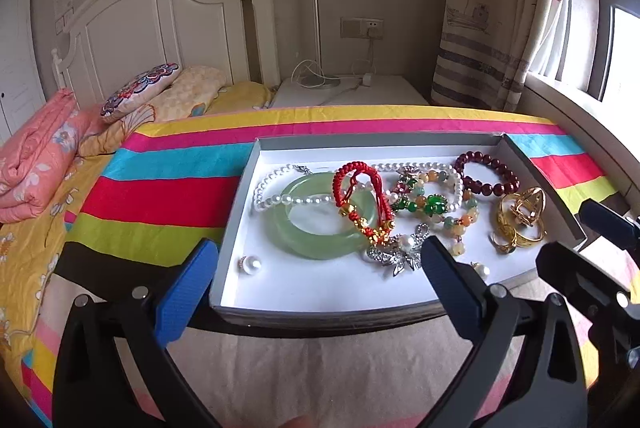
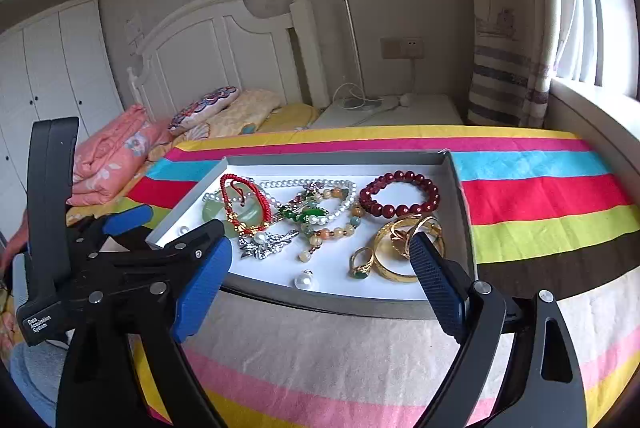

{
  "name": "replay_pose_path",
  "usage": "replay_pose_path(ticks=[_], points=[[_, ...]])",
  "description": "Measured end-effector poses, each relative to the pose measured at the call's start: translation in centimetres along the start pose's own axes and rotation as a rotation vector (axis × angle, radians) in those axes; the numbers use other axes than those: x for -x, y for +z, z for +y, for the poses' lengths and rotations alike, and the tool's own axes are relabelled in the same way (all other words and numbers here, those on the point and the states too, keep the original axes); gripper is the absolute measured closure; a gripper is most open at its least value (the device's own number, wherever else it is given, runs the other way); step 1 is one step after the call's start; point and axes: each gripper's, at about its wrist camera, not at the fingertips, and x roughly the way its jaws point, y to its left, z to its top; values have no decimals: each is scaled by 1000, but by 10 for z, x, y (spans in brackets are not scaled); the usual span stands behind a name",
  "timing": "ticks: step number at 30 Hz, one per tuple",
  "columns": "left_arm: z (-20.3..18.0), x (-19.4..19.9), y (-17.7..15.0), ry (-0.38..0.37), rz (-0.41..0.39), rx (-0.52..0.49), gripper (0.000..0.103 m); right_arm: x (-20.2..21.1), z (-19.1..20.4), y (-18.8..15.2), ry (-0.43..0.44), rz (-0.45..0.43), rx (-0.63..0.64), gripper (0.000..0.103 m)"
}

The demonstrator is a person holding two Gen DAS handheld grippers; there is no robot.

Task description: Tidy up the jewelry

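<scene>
On striped cloth, left wrist view: tray [image 1: 236, 228] holds jewelry; left gripper [image 1: 316, 284] spread wide, empty, at near rim; jade bangle [image 1: 292, 232] looks stiff, slick, breakable, best pinched across band; red cord bracelet [image 1: 360, 195] soft, draped over it; pearl strand [image 1: 276, 187] limp, partly buried

Right wrist view: right gripper [image 2: 320, 284] agape, empty; gold bangle [image 2: 390, 260] rigid, half hidden behind right finger; bead strands tangled, hard to separate

One tray [image 2: 460, 211] holds one jade bangle [image 1: 316, 228], two loose pearls [image 1: 253, 263] (near edge).
</scene>
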Motion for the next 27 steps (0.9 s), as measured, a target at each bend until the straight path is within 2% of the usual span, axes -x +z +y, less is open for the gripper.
replay_pose_path(ticks=[2,9,12,27], points=[[-3,2,-2,17,-2,-20,2,0,4,-1,-40,4,21,16],[3,-1,-3,-23,29,8,2,-10,-3,-1,-97,52,-8,16],[8,-2,-3,-30,37,26,2,-15,-7,-1,-103,80,-28,16],[9,-1,-1,-32,36,34,2,-15,-9,-3,-99,81,-43,16]])
